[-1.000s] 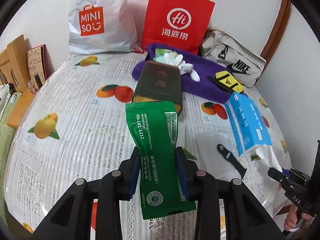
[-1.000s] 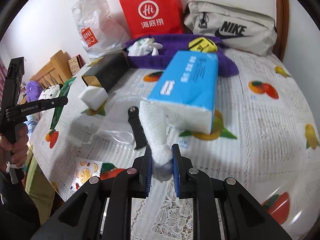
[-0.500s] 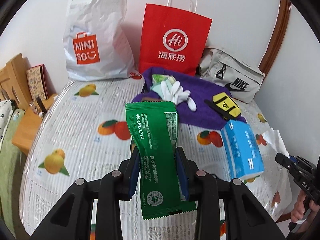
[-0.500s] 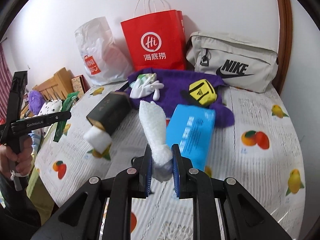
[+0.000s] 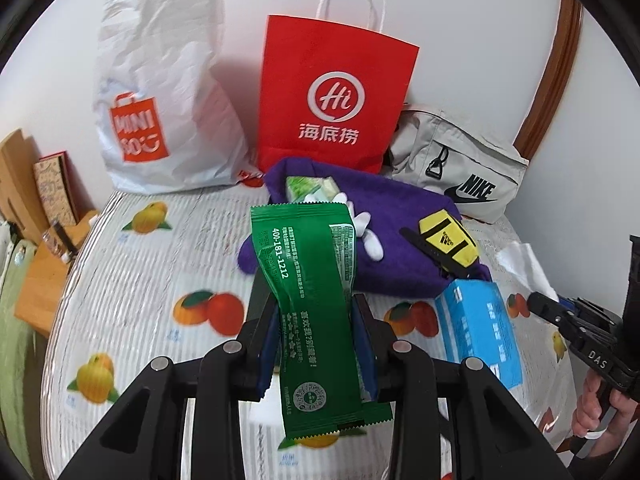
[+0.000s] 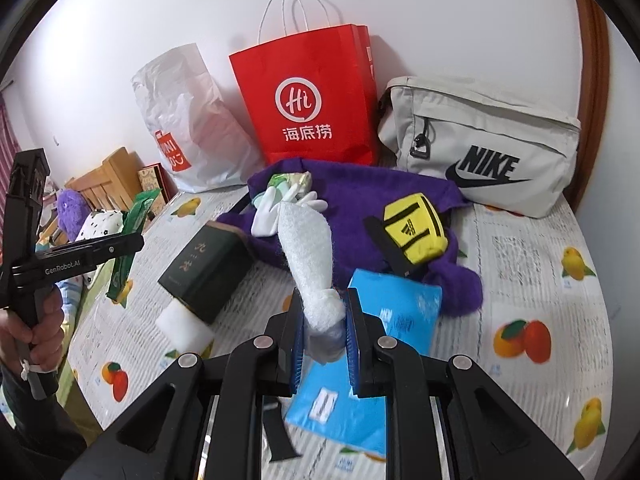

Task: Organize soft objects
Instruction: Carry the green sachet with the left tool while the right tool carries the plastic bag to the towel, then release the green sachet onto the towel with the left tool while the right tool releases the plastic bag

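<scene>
My left gripper (image 5: 318,344) is shut on a green foil packet (image 5: 310,300) and holds it upright above the table. My right gripper (image 6: 323,334) is shut on a white tissue (image 6: 310,256) pulled free of the blue tissue pack (image 6: 376,352), which lies below it. A purple towel (image 6: 360,200) at the back carries white gloves (image 6: 276,210), a small green pack (image 6: 290,182) and a yellow pouch (image 6: 416,228). The left gripper also shows in the right wrist view (image 6: 132,242), and the right gripper in the left wrist view (image 5: 538,302).
A white Miniso bag (image 5: 160,92), a red paper bag (image 5: 332,100) and a grey Nike bag (image 5: 456,164) stand along the back wall. A dark box (image 6: 208,268) with a white block (image 6: 184,326) lies left of the tissue pack. A black strap (image 6: 278,436) lies near the front edge.
Both grippers have risen and pulled back from the table. The tissue has come out of the blue pack and now hangs free in the right gripper. The green packet stays held.
</scene>
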`<action>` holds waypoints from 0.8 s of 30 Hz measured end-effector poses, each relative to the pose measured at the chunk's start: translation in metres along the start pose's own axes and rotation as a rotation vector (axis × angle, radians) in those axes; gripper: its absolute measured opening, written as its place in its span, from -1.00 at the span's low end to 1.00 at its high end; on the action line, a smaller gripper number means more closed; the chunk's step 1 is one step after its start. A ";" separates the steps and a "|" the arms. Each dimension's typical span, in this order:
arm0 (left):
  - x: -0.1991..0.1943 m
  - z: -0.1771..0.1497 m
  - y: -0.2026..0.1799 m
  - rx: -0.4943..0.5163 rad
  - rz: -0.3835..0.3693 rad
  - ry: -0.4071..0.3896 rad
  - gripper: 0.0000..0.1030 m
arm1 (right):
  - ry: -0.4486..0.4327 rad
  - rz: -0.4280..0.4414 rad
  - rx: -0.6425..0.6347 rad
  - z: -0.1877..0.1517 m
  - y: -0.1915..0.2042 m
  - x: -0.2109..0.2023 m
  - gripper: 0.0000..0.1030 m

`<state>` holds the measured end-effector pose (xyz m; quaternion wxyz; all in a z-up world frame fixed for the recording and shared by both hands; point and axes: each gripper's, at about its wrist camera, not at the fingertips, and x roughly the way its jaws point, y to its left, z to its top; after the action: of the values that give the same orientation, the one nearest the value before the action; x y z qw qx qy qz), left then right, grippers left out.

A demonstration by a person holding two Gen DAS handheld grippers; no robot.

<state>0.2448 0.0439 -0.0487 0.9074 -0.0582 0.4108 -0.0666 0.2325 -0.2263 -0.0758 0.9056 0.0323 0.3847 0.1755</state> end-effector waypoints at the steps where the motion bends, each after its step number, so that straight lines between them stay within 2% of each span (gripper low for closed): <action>1: 0.005 0.004 -0.002 0.002 -0.003 0.002 -0.37 | 0.005 0.002 -0.001 0.003 -0.001 0.004 -0.65; 14: 0.056 0.036 -0.015 0.017 -0.008 0.040 -0.37 | 0.086 -0.014 0.007 0.038 -0.036 0.077 -0.65; 24: 0.101 0.058 -0.015 0.014 -0.008 0.097 -0.37 | 0.161 0.029 0.012 0.057 -0.051 0.131 -0.65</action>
<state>0.3535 0.0153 -0.0831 0.8866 -0.0503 0.4534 -0.0761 0.3722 -0.2249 -0.1358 0.8688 0.0289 0.4569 0.1884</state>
